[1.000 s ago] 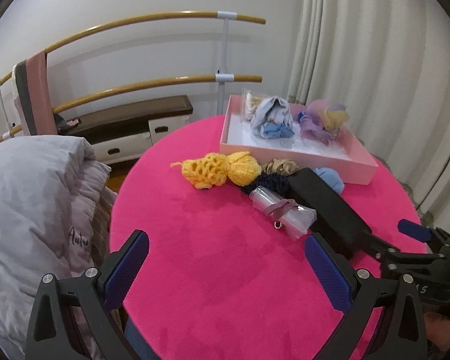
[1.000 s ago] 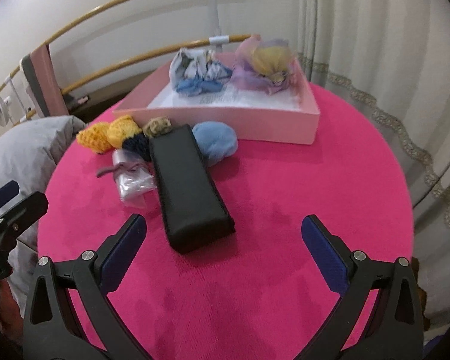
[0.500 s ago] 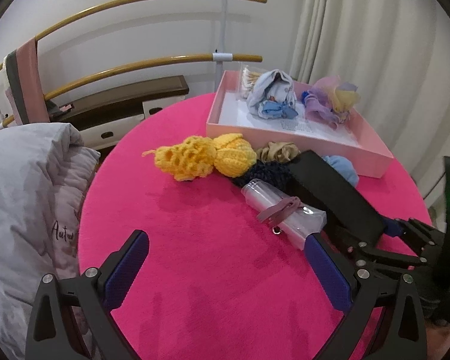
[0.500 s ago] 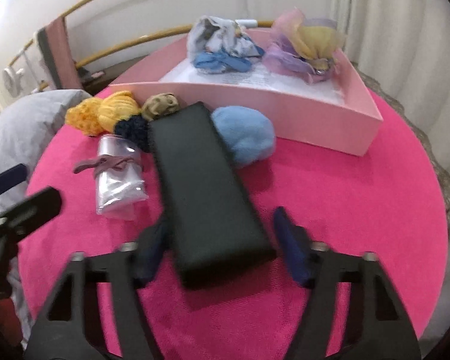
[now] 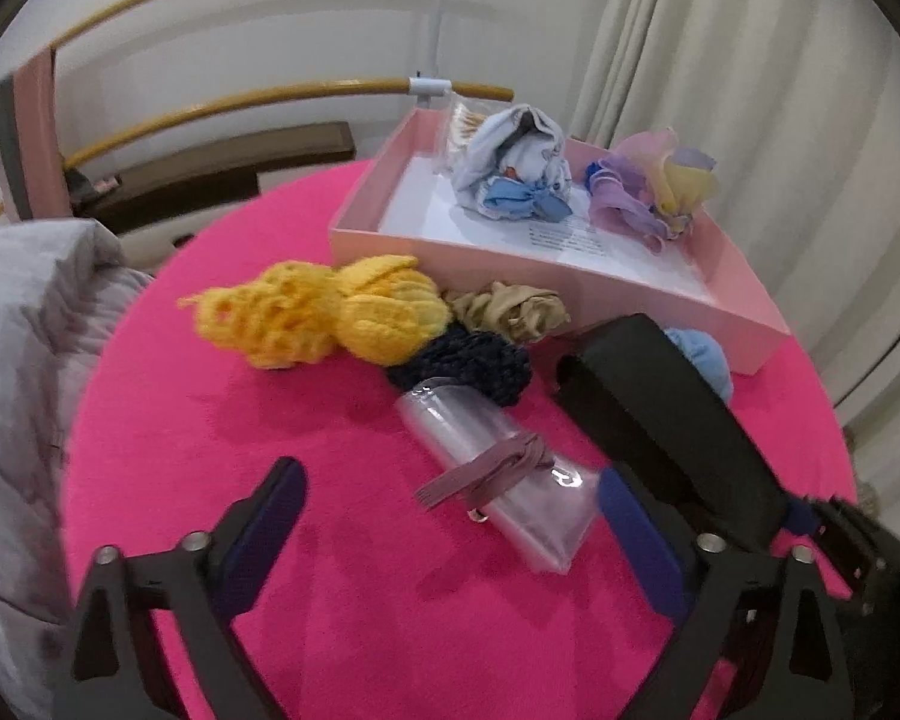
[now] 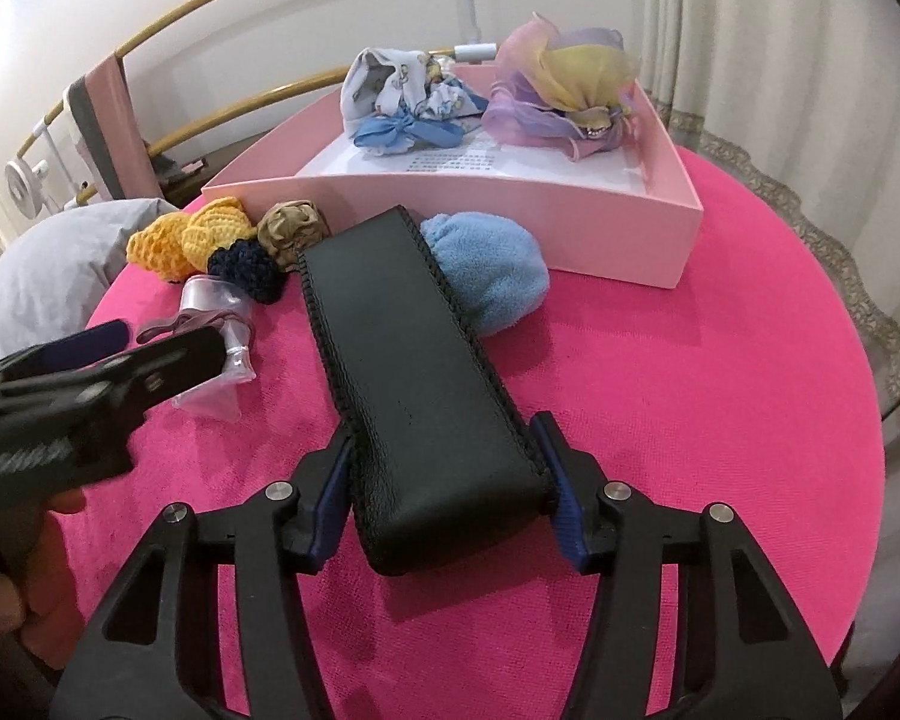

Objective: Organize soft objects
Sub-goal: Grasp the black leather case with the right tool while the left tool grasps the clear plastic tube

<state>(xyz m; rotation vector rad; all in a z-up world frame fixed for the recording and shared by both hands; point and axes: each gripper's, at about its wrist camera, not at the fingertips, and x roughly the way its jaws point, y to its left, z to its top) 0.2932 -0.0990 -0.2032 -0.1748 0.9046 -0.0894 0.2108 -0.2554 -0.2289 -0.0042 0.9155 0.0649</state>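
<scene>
Black leather-look padding, stitched along its edges, covers the long rectangular cushion (image 6: 414, 372) that lies on the round table's hot-pink plush cloth (image 6: 690, 396). The right gripper (image 6: 444, 504) has its blue ribbed pads on both sides of the cushion's near end; its jaws are closing and the pads press against the cushion's flanks. It points steeply down at the table.

Just beside the cushion's far end sits a light blue fleece pouch (image 6: 486, 276), touching it, and on the other side a crumpled tan satin scrunchie (image 6: 291, 228), a navy knitted scrunchie (image 6: 246, 270) and two yellow crocheted pieces (image 6: 186, 240), one open-meshed and one tight and rounded. A clear, glossy plastic pouch tied with a mauve ribbon (image 5: 498, 468) lies flat, touching the navy scrunchie.

Behind them stands a shallow pink cardboard box (image 6: 684, 228) with a white printed sheet in its bottom. Inside are a bundle of pale printed cloth with a blue bow (image 6: 402, 96) and a sheer lilac-and-yellow organza scrunchie (image 6: 558, 84).

The left gripper (image 5: 450, 534) hovers over the cloth, tilted downward; its jaws are wide but closing, with the plastic pouch's near end between them, untouched by the pads.
</scene>
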